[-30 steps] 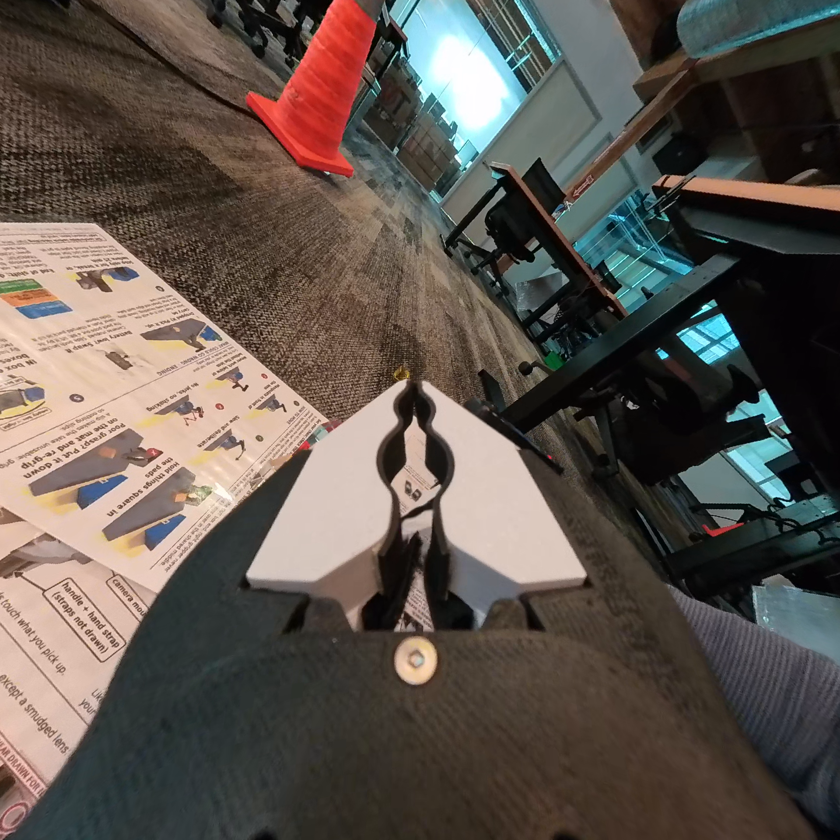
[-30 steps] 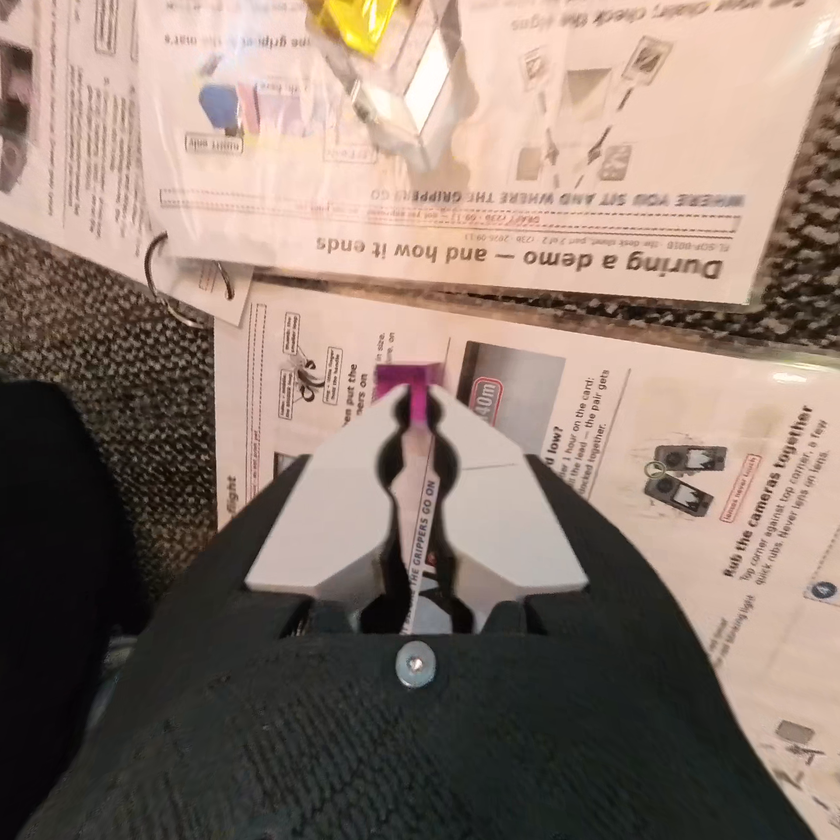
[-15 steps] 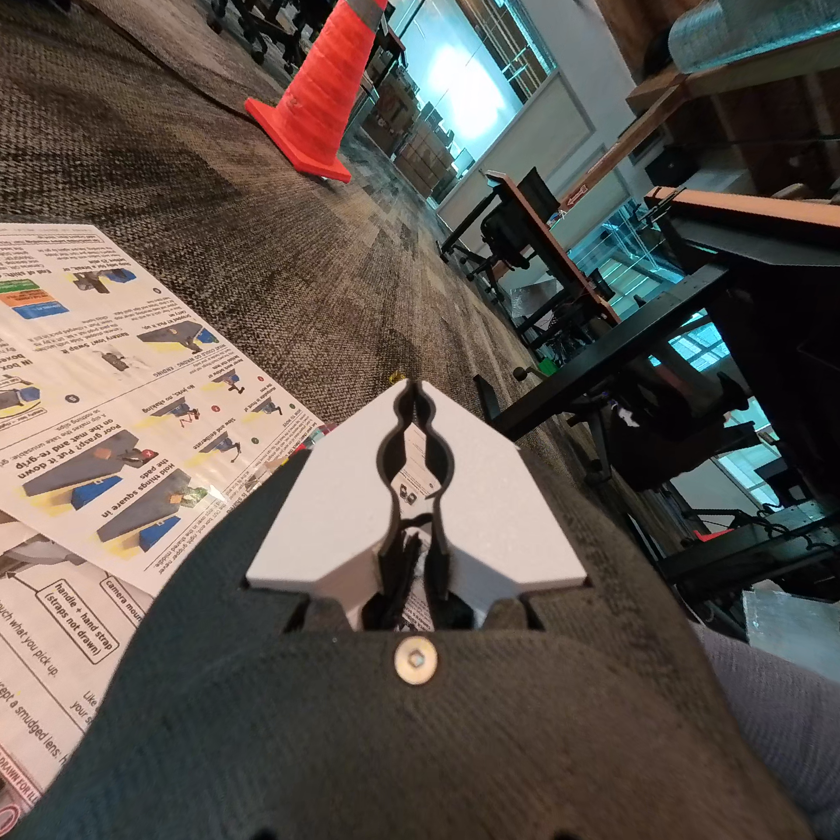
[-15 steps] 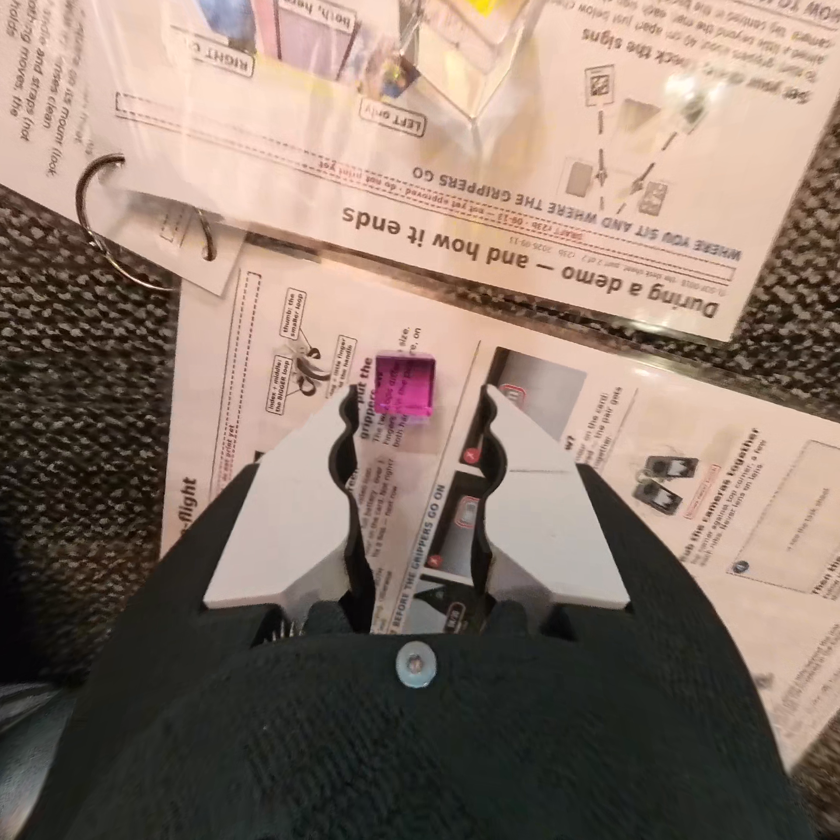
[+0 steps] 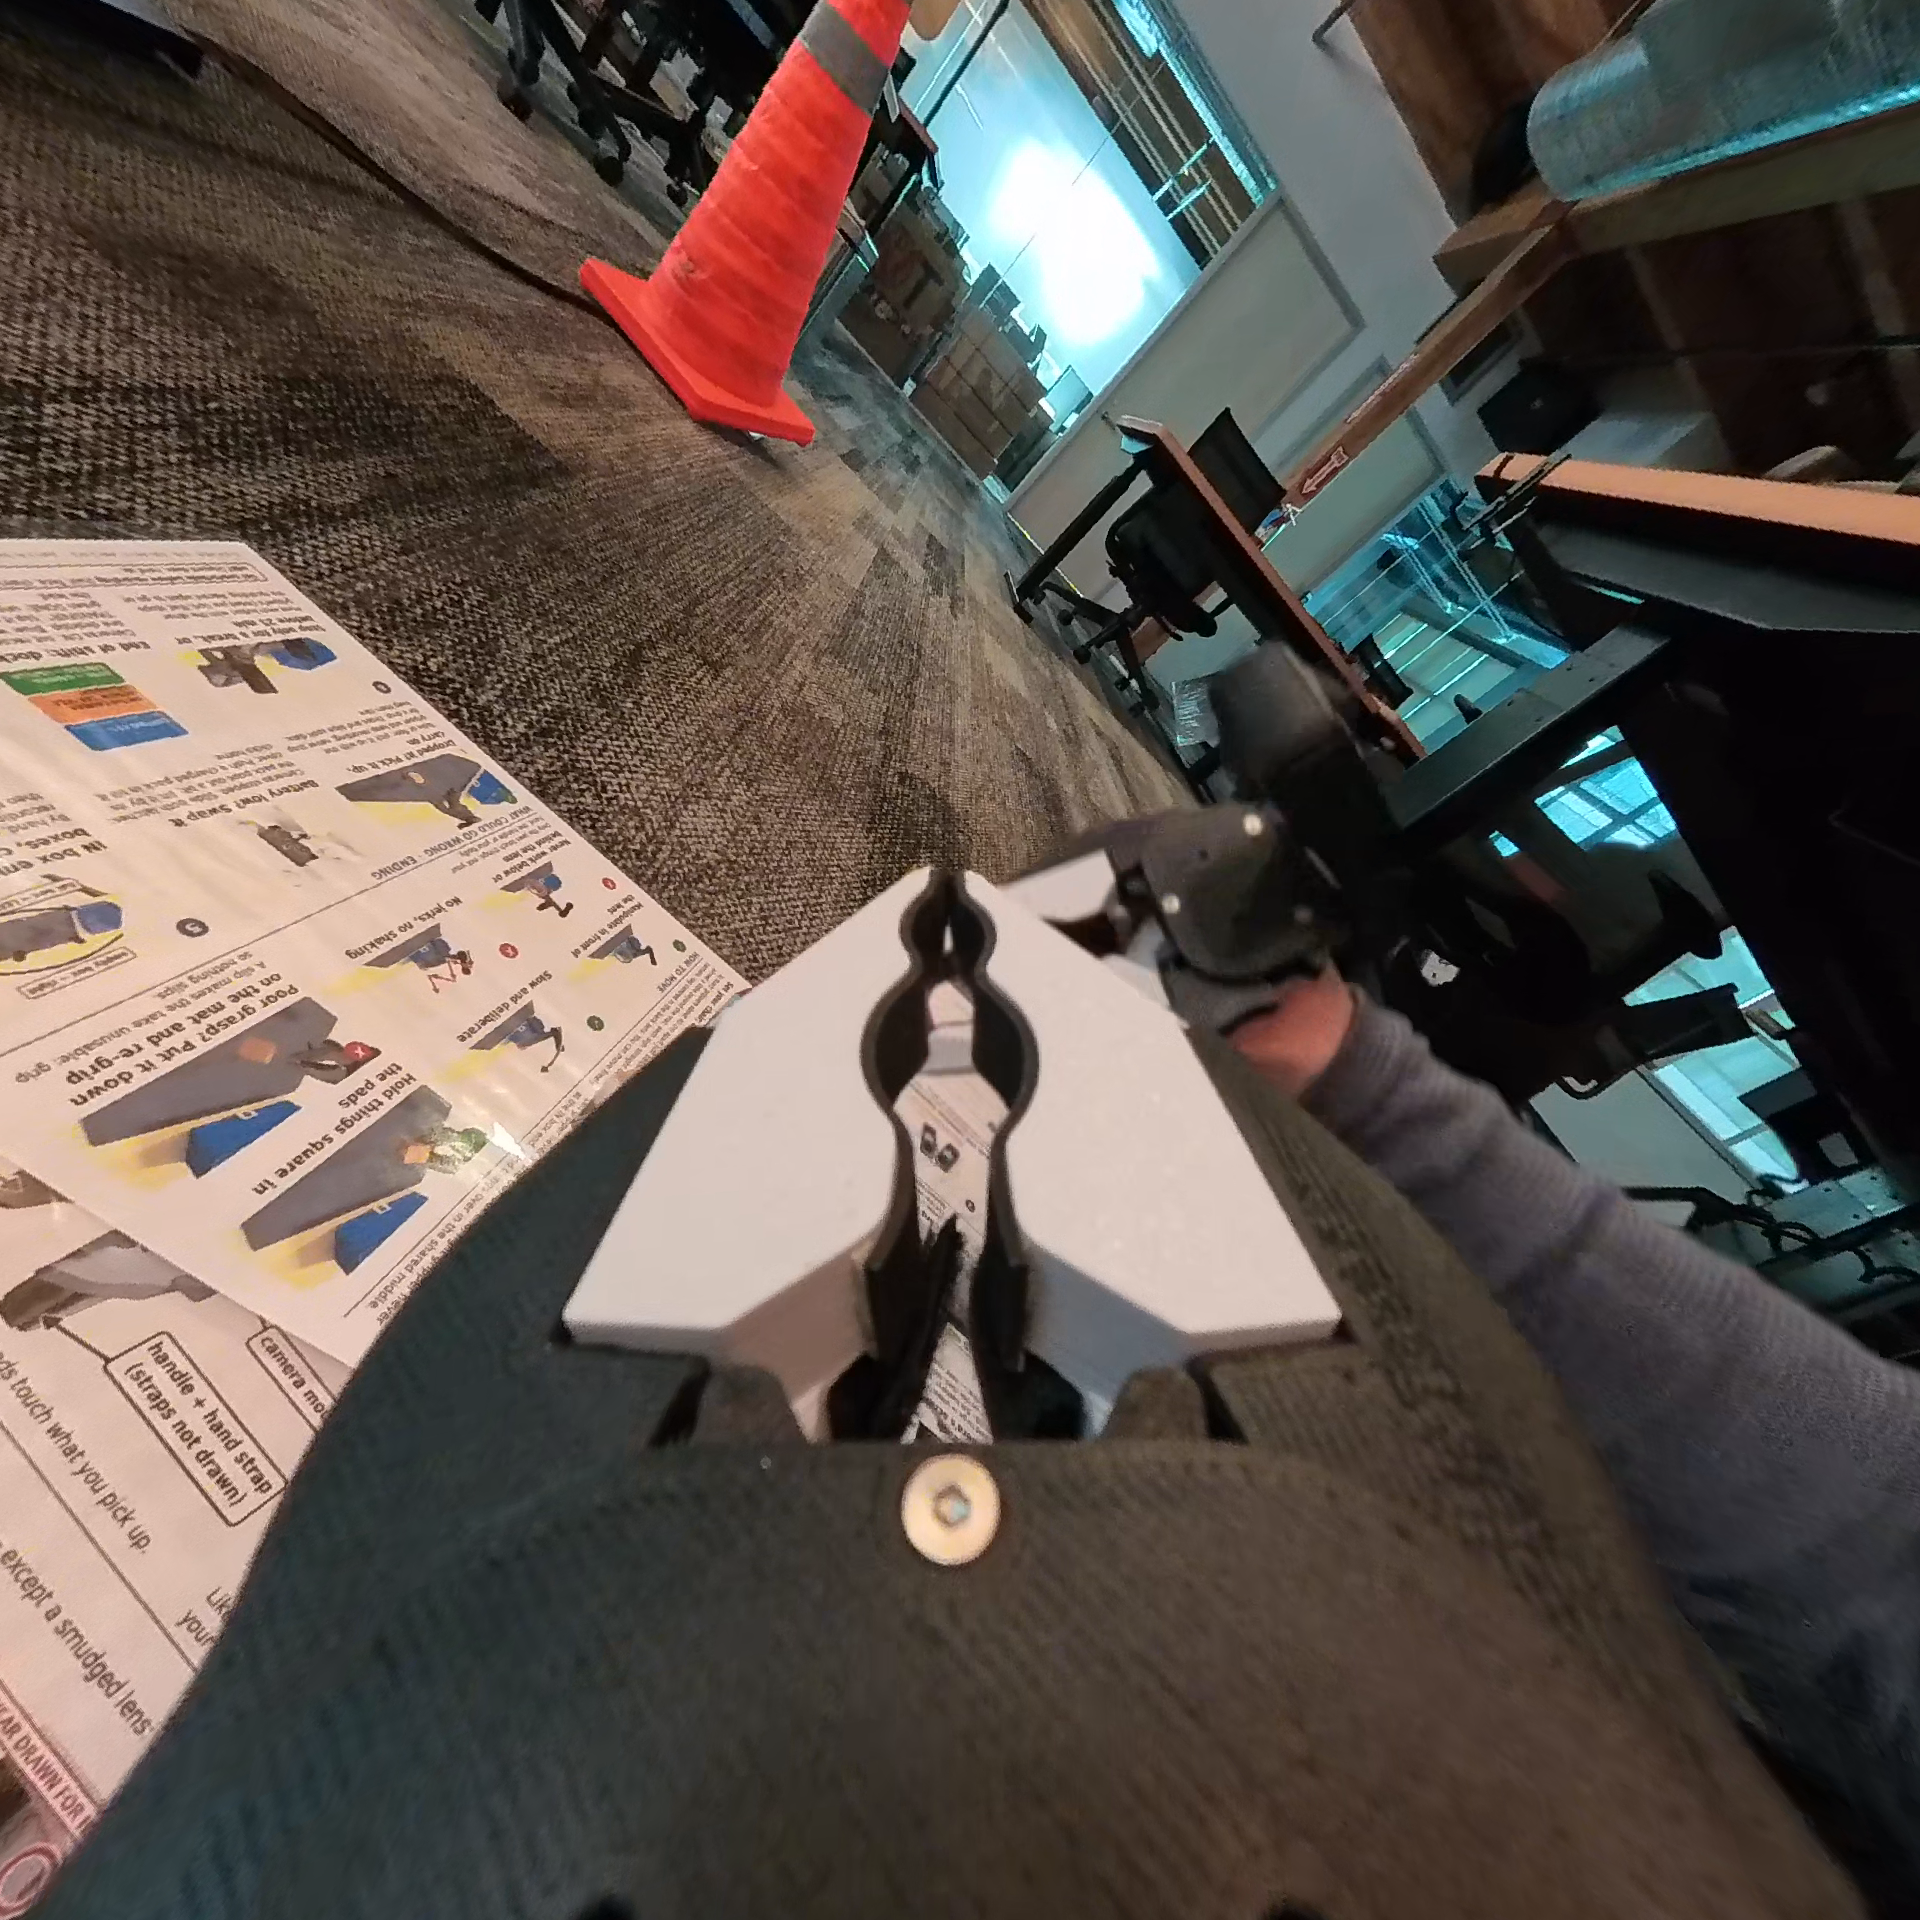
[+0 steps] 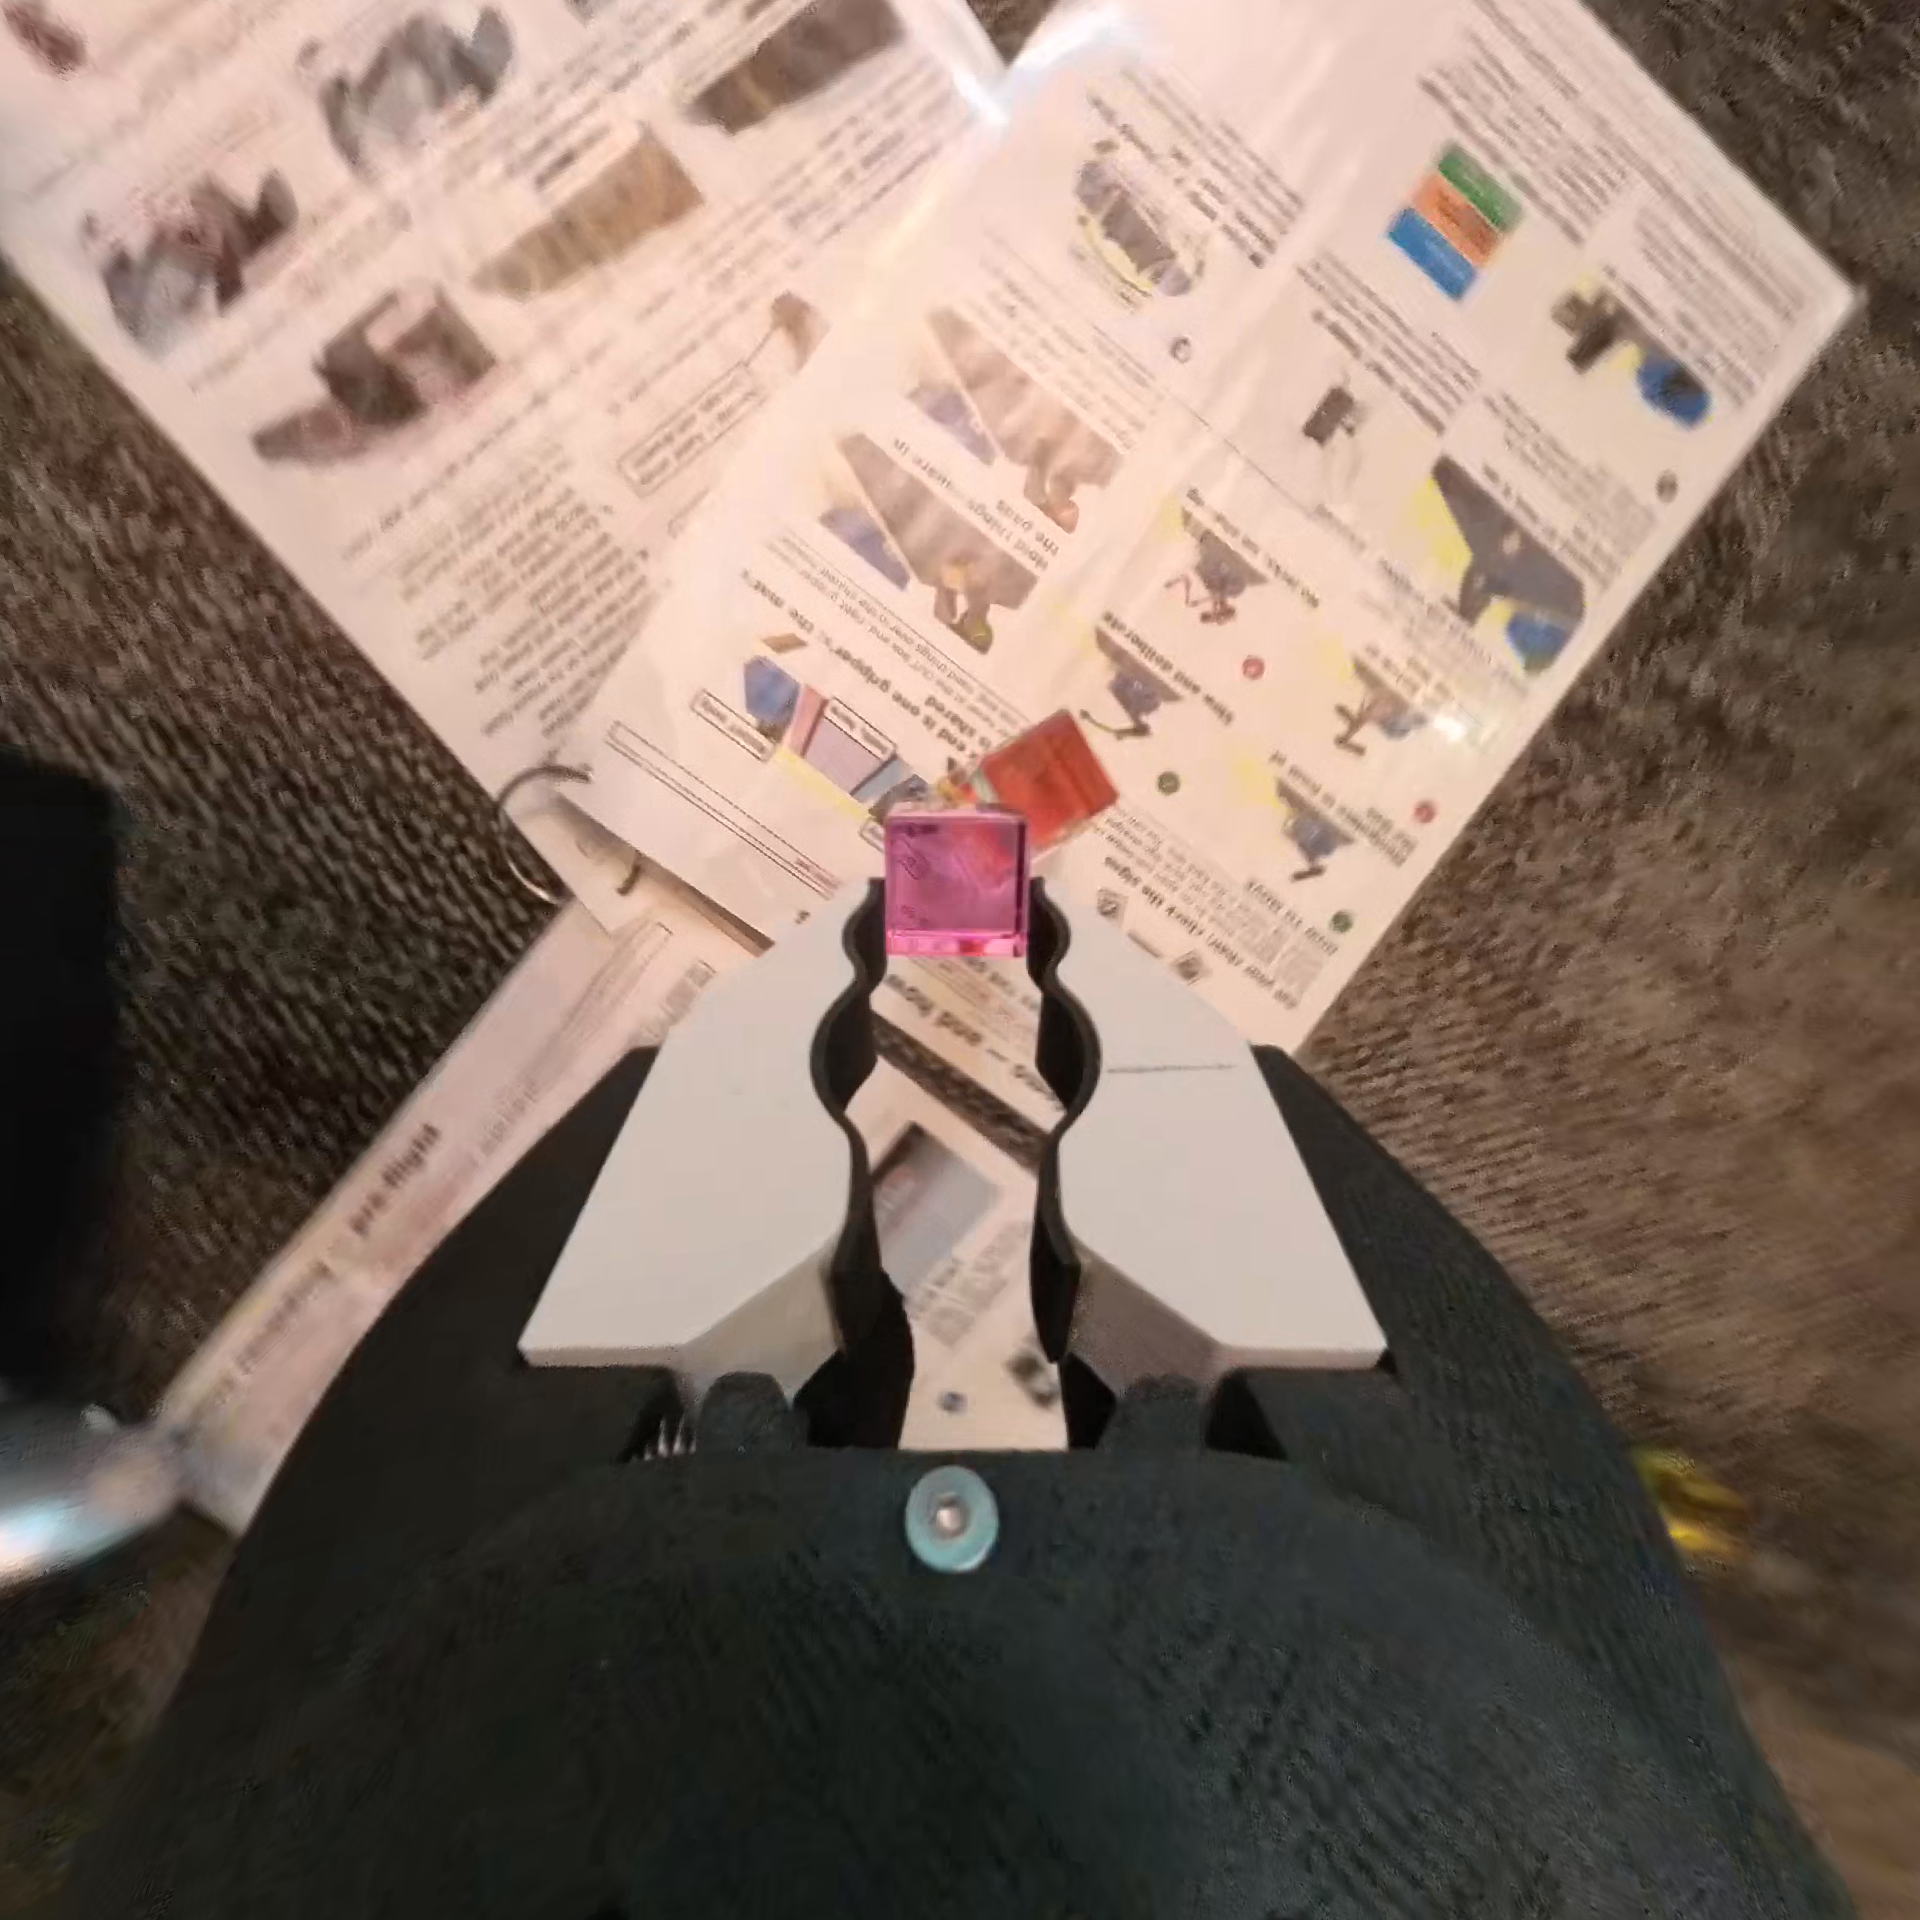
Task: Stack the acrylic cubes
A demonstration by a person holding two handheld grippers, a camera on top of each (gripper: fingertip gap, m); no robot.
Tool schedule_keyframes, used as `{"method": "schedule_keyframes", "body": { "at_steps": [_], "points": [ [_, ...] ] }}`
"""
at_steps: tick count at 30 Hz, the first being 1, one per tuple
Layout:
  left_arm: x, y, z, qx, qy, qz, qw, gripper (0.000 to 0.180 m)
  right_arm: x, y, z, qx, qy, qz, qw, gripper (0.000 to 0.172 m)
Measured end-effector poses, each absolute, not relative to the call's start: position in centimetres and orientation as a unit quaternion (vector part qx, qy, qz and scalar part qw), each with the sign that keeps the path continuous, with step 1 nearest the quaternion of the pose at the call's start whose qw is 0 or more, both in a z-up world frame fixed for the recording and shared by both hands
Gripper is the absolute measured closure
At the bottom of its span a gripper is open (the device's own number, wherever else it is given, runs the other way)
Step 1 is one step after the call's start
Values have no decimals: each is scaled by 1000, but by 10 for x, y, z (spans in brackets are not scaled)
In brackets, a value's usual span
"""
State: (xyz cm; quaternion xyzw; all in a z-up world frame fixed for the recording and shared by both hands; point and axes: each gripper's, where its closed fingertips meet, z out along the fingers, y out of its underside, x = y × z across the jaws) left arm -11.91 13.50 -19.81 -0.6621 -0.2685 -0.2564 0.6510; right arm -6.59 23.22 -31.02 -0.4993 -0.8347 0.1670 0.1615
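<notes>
So the right gripper (image 6: 956, 914) has its two black pads pressed on the sides of a small see-through pink cube (image 6: 956, 883), pinched right at the tips and carried above the laminated white instruction sheets (image 6: 1195, 436) spread on the grey-brown carpet (image 6: 1662, 987). A see-through red cube (image 6: 1049, 779) lies on the sheets just past the pink one, apart from it. So one cube is in hand and the red one lies untouched.

The left gripper (image 5: 943, 904) has its fingers closed together with nothing between them, low over the carpet beside the sheets.

Room-wise: bare carpet runs off both sides of the sheets, and a metal binder ring (image 6: 540, 821) sits at their left edge. An orange traffic cone (image 5: 769, 208) stands well beyond them, with black desk frames (image 5: 1507, 769) off to the right.
</notes>
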Motion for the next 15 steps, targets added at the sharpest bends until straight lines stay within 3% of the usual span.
{"method": "schedule_keyframes", "body": {
  "at_steps": [6, 15],
  "points": [
    [-122, 134, -195, -660, -268, -251, 656, 180, -95, 232, -308, -375, -915, 116, 97, 147],
    [-122, 135, -197, -664, -265, -248, 654, 180, -91, 245, -327, -360, -927, 97, 37, 146]
  ]
}}
